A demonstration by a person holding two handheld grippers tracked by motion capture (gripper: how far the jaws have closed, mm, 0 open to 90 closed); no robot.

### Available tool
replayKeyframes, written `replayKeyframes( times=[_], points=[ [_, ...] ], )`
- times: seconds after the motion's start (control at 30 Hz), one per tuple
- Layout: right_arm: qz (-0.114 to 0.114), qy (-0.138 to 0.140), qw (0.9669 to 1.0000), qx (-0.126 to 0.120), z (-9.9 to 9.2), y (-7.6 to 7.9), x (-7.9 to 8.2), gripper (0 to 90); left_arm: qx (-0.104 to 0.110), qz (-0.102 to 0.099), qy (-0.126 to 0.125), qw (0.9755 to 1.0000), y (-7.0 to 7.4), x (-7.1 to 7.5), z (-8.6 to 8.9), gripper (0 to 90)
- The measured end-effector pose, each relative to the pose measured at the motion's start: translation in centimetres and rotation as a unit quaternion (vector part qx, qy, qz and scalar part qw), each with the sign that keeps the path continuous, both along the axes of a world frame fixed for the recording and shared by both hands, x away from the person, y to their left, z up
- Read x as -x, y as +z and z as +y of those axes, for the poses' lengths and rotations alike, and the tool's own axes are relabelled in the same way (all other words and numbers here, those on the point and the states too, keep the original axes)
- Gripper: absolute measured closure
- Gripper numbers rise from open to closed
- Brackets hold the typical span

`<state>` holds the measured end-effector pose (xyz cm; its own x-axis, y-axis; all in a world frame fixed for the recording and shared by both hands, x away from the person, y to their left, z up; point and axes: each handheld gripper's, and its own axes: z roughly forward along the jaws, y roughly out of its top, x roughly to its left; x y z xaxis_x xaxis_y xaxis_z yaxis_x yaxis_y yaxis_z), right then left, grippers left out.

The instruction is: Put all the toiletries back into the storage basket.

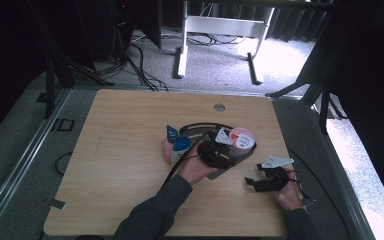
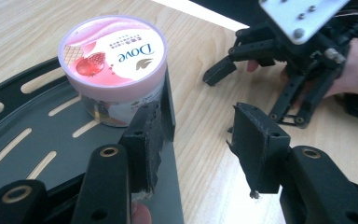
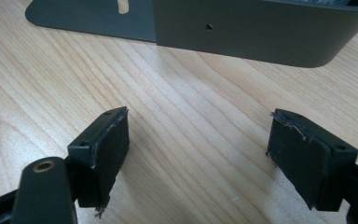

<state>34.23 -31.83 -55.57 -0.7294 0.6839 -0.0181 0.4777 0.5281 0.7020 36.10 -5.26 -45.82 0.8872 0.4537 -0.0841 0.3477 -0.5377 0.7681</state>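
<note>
Sleeved forearms come in at the bottom of the high view, and the left gripper hangs over a dark slotted tray in the middle of the wooden table. On that tray's right end stands a pink ice-cream cup; blue and pink packets sit at its left end. Off to the right, clear of the tray, the right gripper rests low over the wood.

Over to the left gripper view: the jaws of the left gripper stand apart with only table between them, one finger just beside the cup, not pressing it. The lid reads Dove, lettering the high view blurs. Beyond, the right gripper shows with its grey plate.

Right gripper view now: the right gripper has its jaws wide apart over bare wood, and the tray's outer wall lies ahead.
</note>
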Motion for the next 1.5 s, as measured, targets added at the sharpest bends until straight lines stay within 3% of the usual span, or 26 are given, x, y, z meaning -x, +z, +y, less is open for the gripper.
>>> replayKeyframes(
  times=[0.27,0.63,1.0,1.23,1.27,1.5],
  points=[
    [-0.007,-0.006,0.9998,-0.016,-0.3,-0.4,0.1,18.2,0.0,-0.025,0.002,0.9997,1.1,1.1,1.2,53.0],
    [-0.006,-0.011,0.9998,-0.016,-0.3,-0.4,0.1,16.8,0.004,0.003,-0.022,0.9998,1.8,1.5,2.2,57.3],
    [-0.006,-0.014,0.9997,-0.016,-0.3,-0.4,0.3,16.8,0.001,0.0,-0.024,0.9997,2.6,1.9,3.5,55.9],
    [-0.006,-0.019,0.9997,-0.016,-0.3,-0.4,0.4,16.8,0.006,-0.01,-0.027,0.9996,3.1,2.1,4.2,52.2],
    [-0.006,-0.021,0.9996,-0.016,-0.2,-0.4,0.5,16.9,-0.002,-0.02,-0.027,0.9994,3.4,2.2,4.5,51.3],
    [-0.006,-0.021,0.9996,-0.016,-0.2,-0.4,0.5,16.8,-0.001,-0.024,-0.016,0.9996,3.8,2.1,5.2,48.9]
  ],
)
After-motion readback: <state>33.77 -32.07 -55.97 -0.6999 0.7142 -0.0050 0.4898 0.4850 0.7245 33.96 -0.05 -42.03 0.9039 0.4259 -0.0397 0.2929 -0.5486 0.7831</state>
